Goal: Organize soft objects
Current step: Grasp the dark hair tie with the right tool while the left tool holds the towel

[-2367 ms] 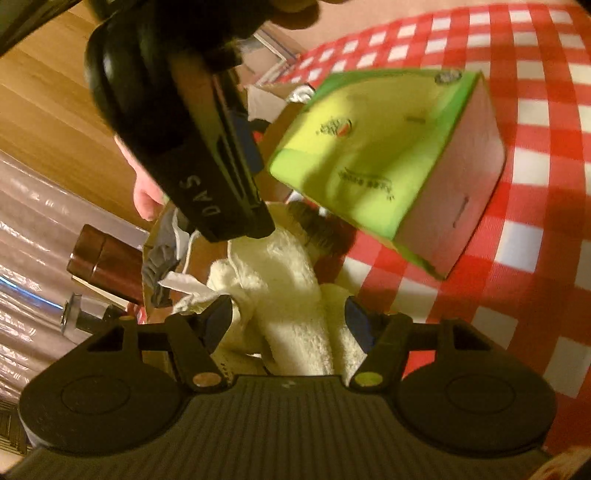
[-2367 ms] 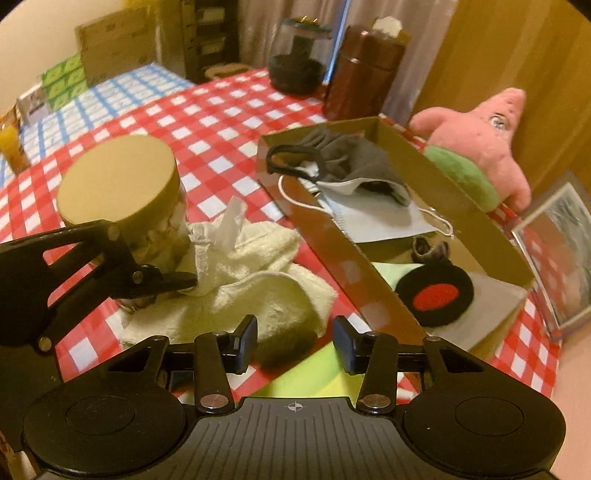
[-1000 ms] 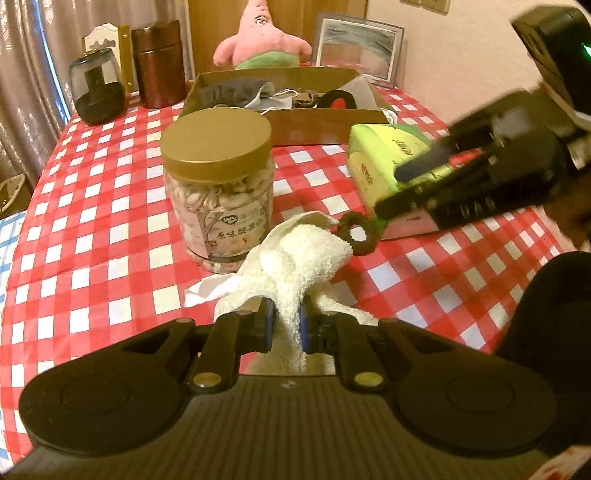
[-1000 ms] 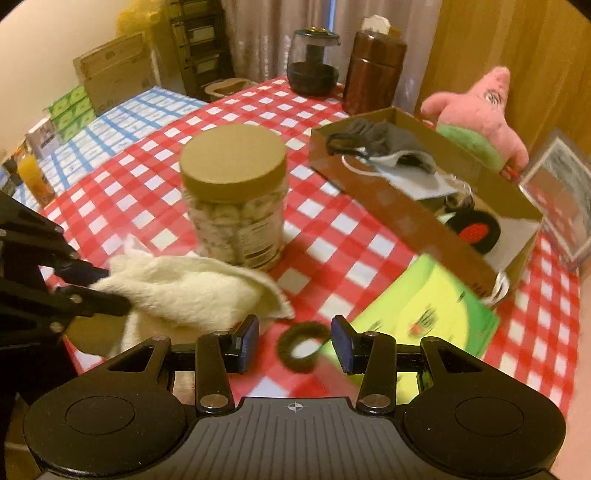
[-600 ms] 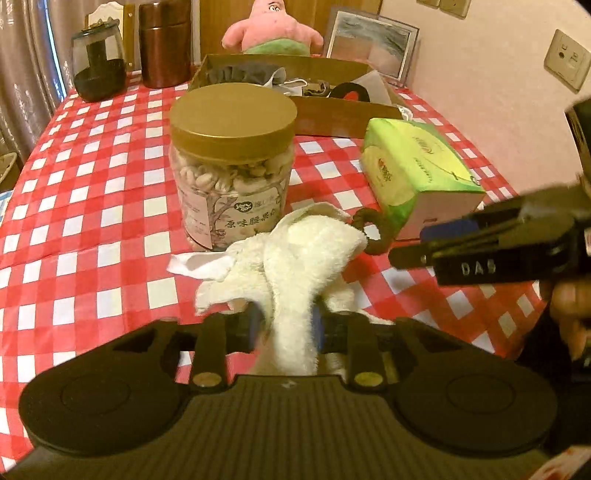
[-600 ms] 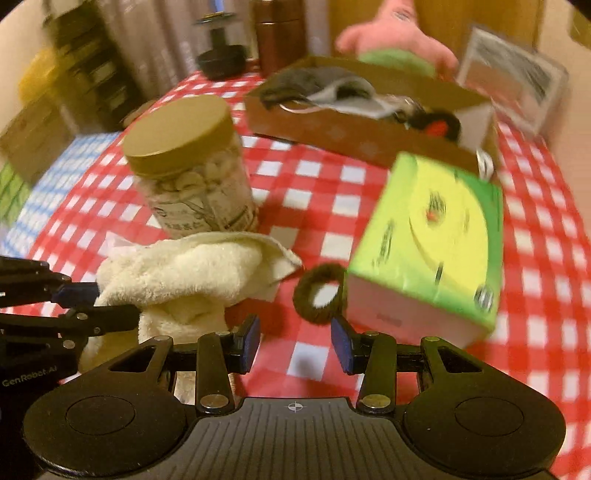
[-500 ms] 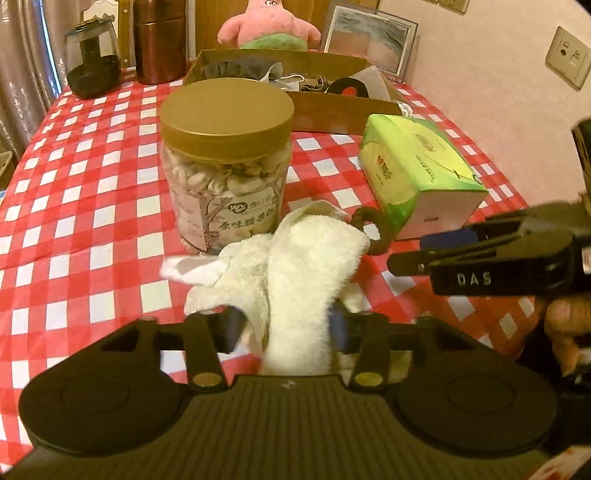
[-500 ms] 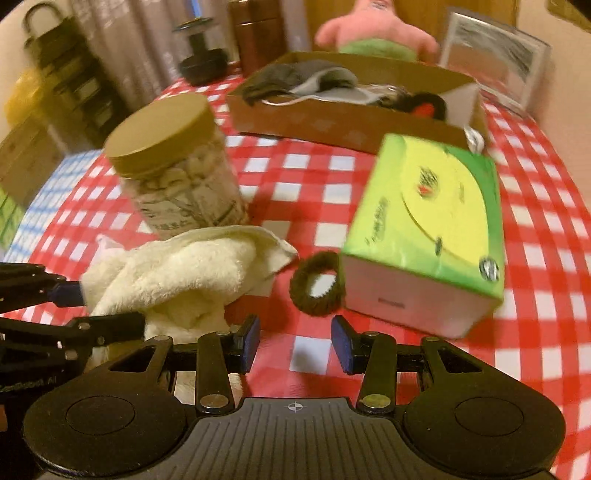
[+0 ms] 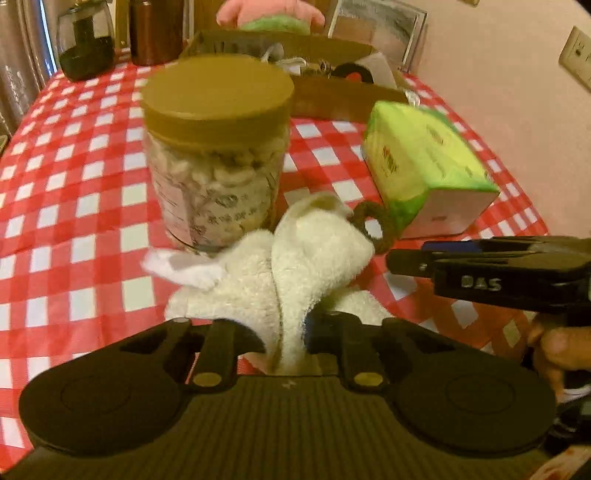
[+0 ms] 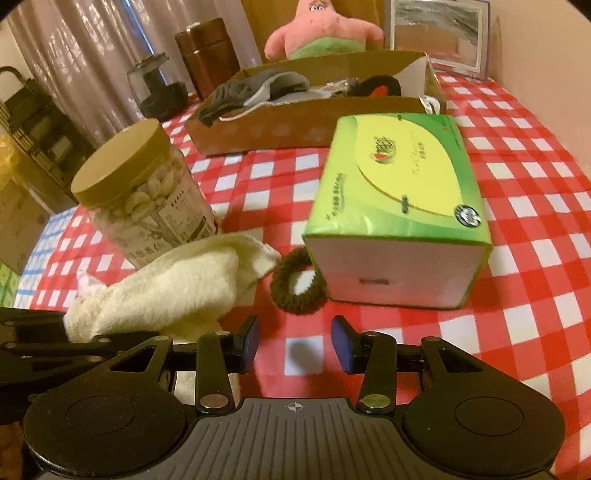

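A cream towel [image 9: 314, 258] lies crumpled on the red-checked cloth, in front of the nut jar. My left gripper [image 9: 286, 328] has a fold of it between its pads, and its jaws are closing on that fold. In the right wrist view the towel [image 10: 177, 288] sits at the left, with the left gripper's fingers at its near end. A dark hair tie [image 10: 295, 284] lies flat between the towel and the green tissue pack [image 10: 399, 206]. My right gripper [image 10: 294, 341] stands open just short of the hair tie, with nothing between its fingers.
A nut jar [image 9: 214, 147] with a gold lid stands behind the towel. A cardboard box [image 10: 295, 125] at the back holds face masks and a black-and-red round item. A pink plush [image 10: 321, 29], a picture frame, a brown canister and a glass jar stand beyond it.
The left jaws spread around the towel half a second ago and have closed on a fold again. The right gripper rolled level and sank closer to the hair tie.
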### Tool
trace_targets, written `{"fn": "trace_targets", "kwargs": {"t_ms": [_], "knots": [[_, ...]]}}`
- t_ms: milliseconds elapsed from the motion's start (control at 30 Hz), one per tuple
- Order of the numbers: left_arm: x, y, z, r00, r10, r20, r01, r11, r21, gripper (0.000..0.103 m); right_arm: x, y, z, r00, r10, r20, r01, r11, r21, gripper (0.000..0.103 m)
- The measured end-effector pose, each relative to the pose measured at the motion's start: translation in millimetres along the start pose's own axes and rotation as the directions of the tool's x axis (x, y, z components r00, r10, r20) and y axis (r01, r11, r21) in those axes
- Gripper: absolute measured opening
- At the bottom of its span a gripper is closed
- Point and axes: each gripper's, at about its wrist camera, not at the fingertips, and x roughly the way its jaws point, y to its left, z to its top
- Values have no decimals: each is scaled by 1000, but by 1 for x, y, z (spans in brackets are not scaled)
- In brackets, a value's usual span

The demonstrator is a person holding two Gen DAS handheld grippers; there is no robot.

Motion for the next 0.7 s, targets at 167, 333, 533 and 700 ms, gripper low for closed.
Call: {"fn": "trace_targets", "kwargs": {"t_ms": [167, 333, 533, 700], "knots": [[-30, 13, 6, 999, 29, 39, -29, 1000, -2, 13, 7, 15, 3, 999, 4, 39, -4, 1000, -20, 44], [-48, 28, 10, 997, 50, 64, -47, 998, -38, 13, 20, 35, 3, 997, -21, 68, 27, 995, -99, 44], [-50, 35, 11, 997, 45, 67, -41, 998, -48, 13, 41, 49, 0, 987, -120, 110, 141, 970, -200, 35], [-49, 37, 8, 998, 35, 61, -31, 998, -59, 13, 52, 52, -5, 982, -171, 83, 186, 955, -233, 9]]}}
